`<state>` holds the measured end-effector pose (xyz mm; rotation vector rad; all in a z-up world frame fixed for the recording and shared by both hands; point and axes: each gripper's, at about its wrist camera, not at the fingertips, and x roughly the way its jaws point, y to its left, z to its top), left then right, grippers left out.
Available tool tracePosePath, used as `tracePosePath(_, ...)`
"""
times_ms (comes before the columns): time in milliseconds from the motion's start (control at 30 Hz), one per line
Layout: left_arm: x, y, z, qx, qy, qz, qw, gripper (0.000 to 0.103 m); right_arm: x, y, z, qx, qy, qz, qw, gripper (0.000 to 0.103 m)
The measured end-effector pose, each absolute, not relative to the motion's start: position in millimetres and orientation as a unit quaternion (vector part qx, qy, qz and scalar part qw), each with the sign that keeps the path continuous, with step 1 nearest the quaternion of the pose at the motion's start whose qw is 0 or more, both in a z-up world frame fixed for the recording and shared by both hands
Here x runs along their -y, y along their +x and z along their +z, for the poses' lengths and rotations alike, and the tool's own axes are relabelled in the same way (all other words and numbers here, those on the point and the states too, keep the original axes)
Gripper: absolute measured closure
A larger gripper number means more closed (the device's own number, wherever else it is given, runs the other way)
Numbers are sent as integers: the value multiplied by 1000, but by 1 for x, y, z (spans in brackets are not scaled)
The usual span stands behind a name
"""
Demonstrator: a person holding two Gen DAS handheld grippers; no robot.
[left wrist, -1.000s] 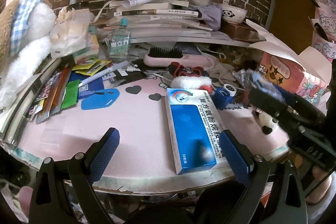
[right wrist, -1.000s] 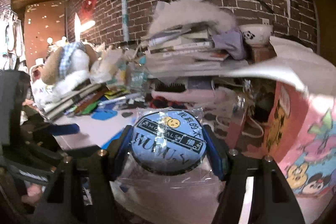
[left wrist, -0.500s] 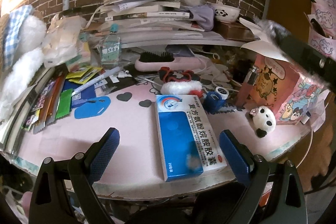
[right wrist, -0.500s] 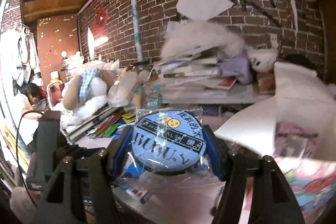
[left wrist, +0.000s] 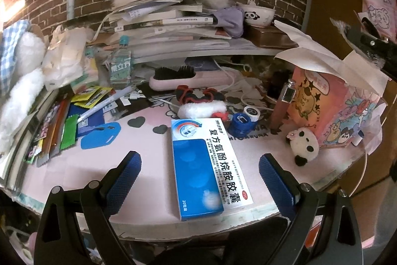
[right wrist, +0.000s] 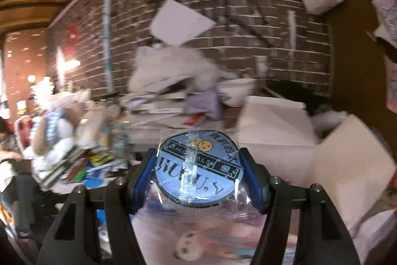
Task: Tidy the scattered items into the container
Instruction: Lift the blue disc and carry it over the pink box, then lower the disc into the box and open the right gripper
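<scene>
The right gripper (right wrist: 199, 173) was clamped on a round blue badge (right wrist: 198, 168) sealed in a clear plastic sleeve, its blue pads (right wrist: 142, 173) pressing the disc's two edges so the printed face showed upward and the loose wrapper hung free below. It was held above the open cardboard box (right wrist: 322, 155), whose pale flaps stood spread to the right and behind, presumably so the badge could be let go straight into the opening; the blur there suggested the hand was in motion. From the left wrist view the same box (left wrist: 330, 111), with cartoon pictures on its sides, stood at the right end of the pink table (left wrist: 139, 165).

The left gripper (left wrist: 199, 180) hung wide open and empty over the table's near edge, its jaws either side of a blue and white medicine carton (left wrist: 201, 168) without touching it, a likely next pick since it lay flat and square to the fingers. Other loose things waited near the box: a small panda toy (left wrist: 304, 144) just beside its front wall, a blue cap (left wrist: 240, 122), and a white fluffy item (left wrist: 201, 108) further back. A flat blue tag (left wrist: 101, 138) lay well apart to the left
</scene>
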<state>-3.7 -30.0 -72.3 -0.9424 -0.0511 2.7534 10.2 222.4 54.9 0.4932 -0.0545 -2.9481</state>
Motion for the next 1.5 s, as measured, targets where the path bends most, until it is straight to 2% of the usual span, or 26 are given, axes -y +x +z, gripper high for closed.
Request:
tracePosePath(300,27,-3,-71,15,-322,939,116,8,-267,-29,43,0,238,-971,-1,40)
tracePosePath(433,26,-2,-71,13,-322,939,117,8,-284,-46,33,20,268,-963,6,40)
tracePosePath(700,25,-1,-71,11,-322,939,118,8,-285,-63,28,-1,307,-952,9,40)
tracePosePath(1167,24,1,-71,9,-321,940,118,8,-263,-92,12,-83,417,-904,45,39)
tracePosePath(1267,24,1,-71,9,-321,940,119,8,-262,-91,14,-89,416,-904,43,31)
tracePosePath(1300,24,1,-71,9,-321,940,119,8,-262,-90,16,-90,411,-906,40,19)
tracePosePath(1367,24,1,-71,9,-321,940,119,8,-261,-87,20,-100,396,-912,25,5)
tracePosePath(1500,24,1,-70,9,-320,940,120,8,-261,-80,28,-104,378,-920,20,1)
